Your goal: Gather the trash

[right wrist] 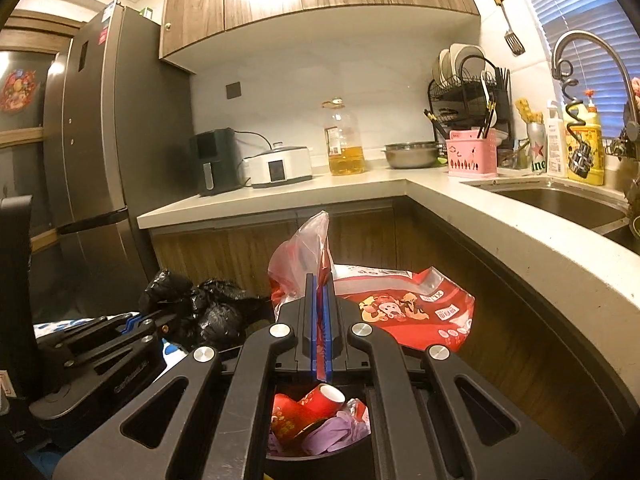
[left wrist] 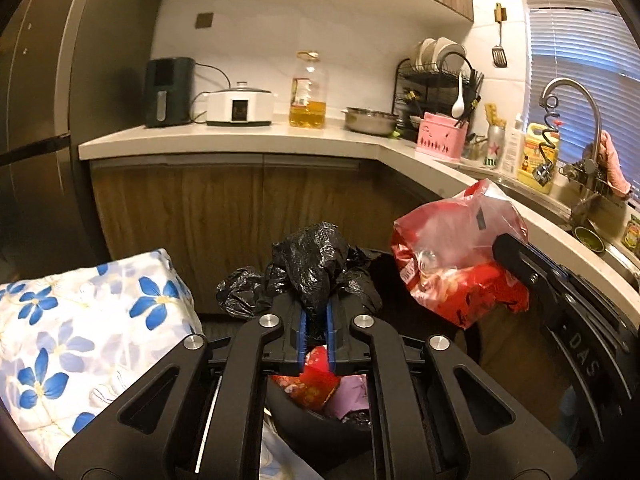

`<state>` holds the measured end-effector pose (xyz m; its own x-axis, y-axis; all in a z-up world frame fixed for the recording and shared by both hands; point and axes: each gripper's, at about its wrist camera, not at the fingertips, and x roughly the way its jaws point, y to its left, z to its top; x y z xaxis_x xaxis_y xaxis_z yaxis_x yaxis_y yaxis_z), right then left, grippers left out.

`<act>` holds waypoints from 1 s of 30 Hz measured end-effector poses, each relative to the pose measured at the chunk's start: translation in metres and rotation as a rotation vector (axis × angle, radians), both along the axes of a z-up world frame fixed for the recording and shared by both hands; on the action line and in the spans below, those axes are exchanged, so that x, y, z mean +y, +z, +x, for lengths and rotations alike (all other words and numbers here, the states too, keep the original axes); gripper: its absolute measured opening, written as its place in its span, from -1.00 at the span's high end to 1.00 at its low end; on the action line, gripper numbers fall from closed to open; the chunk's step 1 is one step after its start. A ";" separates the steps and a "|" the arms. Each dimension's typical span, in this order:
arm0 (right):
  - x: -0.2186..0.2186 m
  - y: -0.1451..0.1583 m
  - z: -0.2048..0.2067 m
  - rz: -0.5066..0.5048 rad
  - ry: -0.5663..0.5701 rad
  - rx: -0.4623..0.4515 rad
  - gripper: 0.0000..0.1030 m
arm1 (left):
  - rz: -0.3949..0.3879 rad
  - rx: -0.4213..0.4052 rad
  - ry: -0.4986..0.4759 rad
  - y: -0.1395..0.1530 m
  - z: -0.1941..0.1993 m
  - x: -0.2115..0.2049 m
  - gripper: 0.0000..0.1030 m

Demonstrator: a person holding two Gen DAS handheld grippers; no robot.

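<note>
My left gripper (left wrist: pixel 316 312) is shut on the black bin liner (left wrist: pixel 316 260), bunched above its fingers. My right gripper (right wrist: pixel 320 304) is shut on a red and clear plastic bag (right wrist: pixel 400 308) holding red packaging; the bag (left wrist: pixel 460 256) also shows at the right of the left wrist view, held beside the liner. Below both grippers sits the dark trash bin (right wrist: pixel 320 458) with a red paper cup (right wrist: pixel 324 398), red wrappers and a purple glove (right wrist: pixel 328 432) inside. The left gripper (right wrist: pixel 138 326) and the liner (right wrist: pixel 200 304) show at the left of the right wrist view.
A blue-flowered cushion (left wrist: pixel 80 340) lies left of the bin. The L-shaped counter (right wrist: pixel 520 224) curves close on the right, with a sink (right wrist: pixel 560 200), an oil bottle (right wrist: pixel 346 140), a steel bowl (right wrist: pixel 412 154), a pink caddy (right wrist: pixel 472 158) and a dish rack. A fridge (right wrist: pixel 100 152) stands at left.
</note>
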<state>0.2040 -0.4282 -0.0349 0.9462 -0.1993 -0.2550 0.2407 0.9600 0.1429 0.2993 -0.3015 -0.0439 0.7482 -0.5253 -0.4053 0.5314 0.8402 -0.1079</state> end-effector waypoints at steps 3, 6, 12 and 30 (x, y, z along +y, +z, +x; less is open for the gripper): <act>-0.003 -0.004 0.005 0.006 -0.004 0.014 0.94 | -0.030 0.015 -0.013 -0.003 0.004 0.004 0.22; -0.006 -0.008 0.007 0.020 -0.005 0.026 0.93 | -0.035 0.009 -0.009 -0.003 0.003 0.004 -0.09; -0.005 -0.011 0.016 0.027 0.013 0.046 0.92 | -0.075 -0.008 0.043 0.003 -0.005 0.030 -0.60; 0.049 0.009 -0.046 -0.003 0.020 0.105 -0.70 | 0.037 -0.038 0.347 0.023 -0.092 0.141 -0.89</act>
<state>0.1582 -0.3787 -0.0255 0.9182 -0.1815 -0.3521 0.2349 0.9652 0.1150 0.2068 -0.1609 -0.0208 0.8945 -0.2224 -0.3878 0.2165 0.9745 -0.0594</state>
